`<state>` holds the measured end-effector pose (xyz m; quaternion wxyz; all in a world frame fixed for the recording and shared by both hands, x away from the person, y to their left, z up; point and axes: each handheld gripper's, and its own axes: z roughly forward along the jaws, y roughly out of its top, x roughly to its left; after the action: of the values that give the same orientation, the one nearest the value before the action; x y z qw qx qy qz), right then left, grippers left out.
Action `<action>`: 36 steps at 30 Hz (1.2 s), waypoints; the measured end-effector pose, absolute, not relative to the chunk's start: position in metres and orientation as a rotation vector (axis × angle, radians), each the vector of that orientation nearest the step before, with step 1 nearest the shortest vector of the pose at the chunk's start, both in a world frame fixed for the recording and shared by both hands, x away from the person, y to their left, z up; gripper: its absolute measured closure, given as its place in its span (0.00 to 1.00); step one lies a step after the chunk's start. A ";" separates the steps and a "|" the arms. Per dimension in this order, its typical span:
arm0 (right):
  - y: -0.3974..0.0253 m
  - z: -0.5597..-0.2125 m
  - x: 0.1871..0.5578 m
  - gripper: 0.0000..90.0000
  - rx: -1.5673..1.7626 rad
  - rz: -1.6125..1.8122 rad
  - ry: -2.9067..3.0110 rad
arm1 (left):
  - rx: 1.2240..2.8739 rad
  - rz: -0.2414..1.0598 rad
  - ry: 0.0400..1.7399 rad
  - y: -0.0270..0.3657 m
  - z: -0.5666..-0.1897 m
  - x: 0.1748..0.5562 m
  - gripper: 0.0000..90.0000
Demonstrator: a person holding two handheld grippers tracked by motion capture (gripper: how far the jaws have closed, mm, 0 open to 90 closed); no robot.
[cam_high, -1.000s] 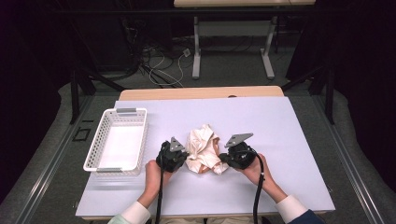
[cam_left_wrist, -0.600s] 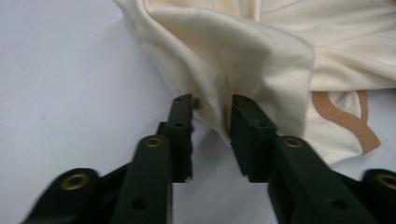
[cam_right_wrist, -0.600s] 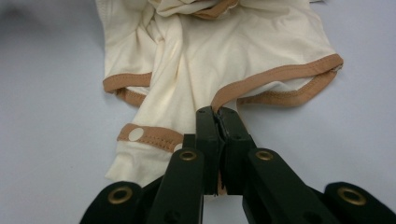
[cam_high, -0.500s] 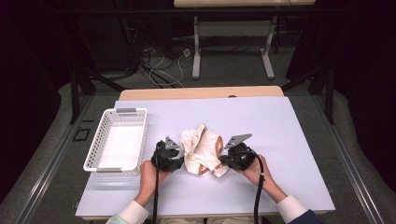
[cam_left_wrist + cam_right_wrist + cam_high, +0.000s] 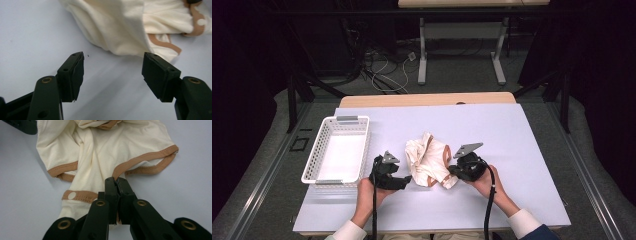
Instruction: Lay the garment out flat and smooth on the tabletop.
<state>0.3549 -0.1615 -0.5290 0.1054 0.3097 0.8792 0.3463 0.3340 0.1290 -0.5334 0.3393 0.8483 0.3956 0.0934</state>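
— What is seen on the worktop (image 5: 522,150), and what is hard to make out?

— A crumpled cream garment (image 5: 428,160) with tan trim is seen near the middle, toward the near edge; its shape cannot be told from the bunched folds, and in the left gripper view its far part is cut off by the top edge of the picture; a white basket (image 5: 318,155) is seen to the left, well apart from the cloth, with nothing visible inside.

— How are the fingers of the left gripper (image 5: 112,71) held?

— They are spread wide, with bare worktop between them; the cloth's near fold (image 5: 112,30) is seen just beyond the tips, apart from them; in the high view the gripper is held just left of the garment by a hand (image 5: 368,192) whose sleeve is cut off at the bottom edge.

— And the right gripper (image 5: 116,182)?

— Its fingers are pressed together on the garment's tan-edged hem (image 5: 140,160); the pinched cloth itself is hidden between the pads; a round white snap (image 5: 72,195) is seen on a band to the left; in the high view the grip point is covered by the gripper's body and grey plate (image 5: 467,148).
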 end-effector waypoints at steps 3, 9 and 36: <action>-0.161 -0.529 0.355 0.98 0.916 1.019 2.588 | 2.208 0.220 1.003 0.124 -0.533 0.331 0.37; -0.160 -0.530 0.355 0.97 0.909 1.020 2.584 | 2.214 0.190 0.975 0.112 -0.533 0.327 0.36; -0.160 -0.526 0.349 0.98 0.881 1.013 2.595 | 2.236 0.208 0.966 0.107 -0.548 0.336 0.95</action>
<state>0.3491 -0.1597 -0.5260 0.1097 0.2999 0.8828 0.3445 0.3357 0.1075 -0.5483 0.3416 0.8596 0.3715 0.0800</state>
